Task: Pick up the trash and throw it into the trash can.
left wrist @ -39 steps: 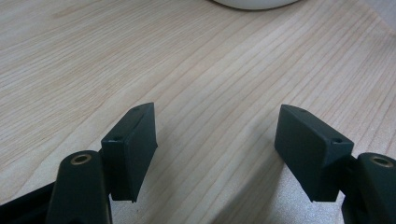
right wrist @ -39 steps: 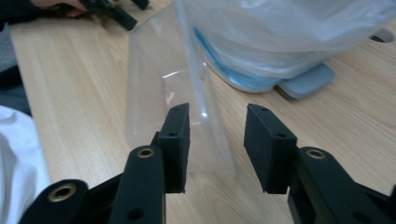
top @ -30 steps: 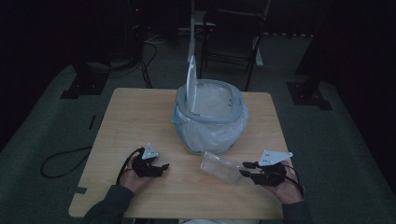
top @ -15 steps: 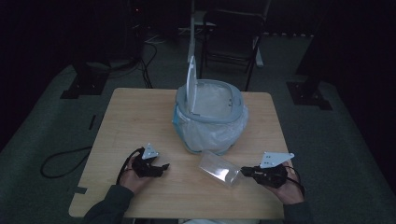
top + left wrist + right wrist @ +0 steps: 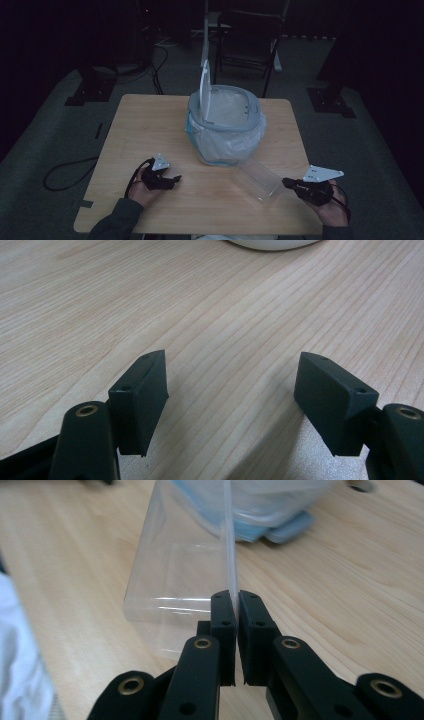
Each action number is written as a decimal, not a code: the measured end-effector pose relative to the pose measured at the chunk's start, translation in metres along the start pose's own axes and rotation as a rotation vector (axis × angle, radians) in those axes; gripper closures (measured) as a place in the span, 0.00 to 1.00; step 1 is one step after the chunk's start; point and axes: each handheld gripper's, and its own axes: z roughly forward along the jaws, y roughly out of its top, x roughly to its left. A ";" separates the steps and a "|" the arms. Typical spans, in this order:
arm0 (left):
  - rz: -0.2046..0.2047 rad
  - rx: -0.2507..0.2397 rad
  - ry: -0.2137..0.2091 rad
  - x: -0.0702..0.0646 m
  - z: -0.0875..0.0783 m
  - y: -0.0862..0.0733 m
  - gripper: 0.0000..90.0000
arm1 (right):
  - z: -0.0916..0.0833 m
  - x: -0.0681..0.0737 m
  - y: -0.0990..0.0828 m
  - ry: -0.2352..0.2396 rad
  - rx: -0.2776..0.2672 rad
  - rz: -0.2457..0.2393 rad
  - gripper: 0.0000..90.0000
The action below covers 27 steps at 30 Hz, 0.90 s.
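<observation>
Inspector A: High view first. We find the clear plastic container (image 5: 259, 180) lying on the surface (image 5: 150, 125), just in front of the lined bin (image 5: 226, 131). The right gripper (image 5: 287, 183) has it by one thin wall.

Inspector B: Right gripper view confirms it. The jaws have just been closing and now stand nearly together, pinching the container's edge (image 5: 229, 560) between them.

Inspector A: We judge the container light and stiff but thin-walled, smooth enough to slip, and liable to flex or crack under a hard squeeze. The rim wall is the sensible hold; a deeper bite would steady it.

Inspector B: And the left gripper (image 5: 173, 179)?

Inspector A: It rests on the surface well apart from the container. In the left gripper view (image 5: 232, 400) its jaws stand wide with only bare wood between them.

Inspector B: Obstructions?

Inspector A: The bin's raised lid (image 5: 204, 92) stands upright at the left of the opening. A chair (image 5: 247, 35) sits beyond the surface, out of the way.
</observation>
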 end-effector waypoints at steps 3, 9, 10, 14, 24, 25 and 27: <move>0.001 0.000 0.001 0.000 0.000 0.000 0.34 | -0.005 -0.005 -0.004 -0.066 0.004 0.025 0.96; 0.001 0.000 0.001 0.000 0.000 0.000 0.34 | -0.007 -0.015 -0.008 -0.209 0.017 0.087 0.96; 0.000 0.000 0.001 0.000 0.000 0.000 0.34 | -0.006 -0.016 -0.008 -0.233 0.023 0.090 0.96; -0.001 0.000 0.001 0.000 0.000 0.000 0.34 | 0.004 -0.017 -0.005 -0.276 0.012 0.104 0.95; 0.000 0.000 0.001 0.000 0.000 0.000 0.34 | 0.022 -0.014 -0.003 -0.243 0.010 0.098 0.88; 0.000 0.000 0.001 0.000 0.000 0.000 0.34 | 0.023 -0.014 -0.002 -0.244 0.009 0.095 0.89; 0.000 0.000 0.001 0.000 0.000 0.000 0.34 | 0.024 -0.014 0.000 -0.246 0.010 0.091 0.91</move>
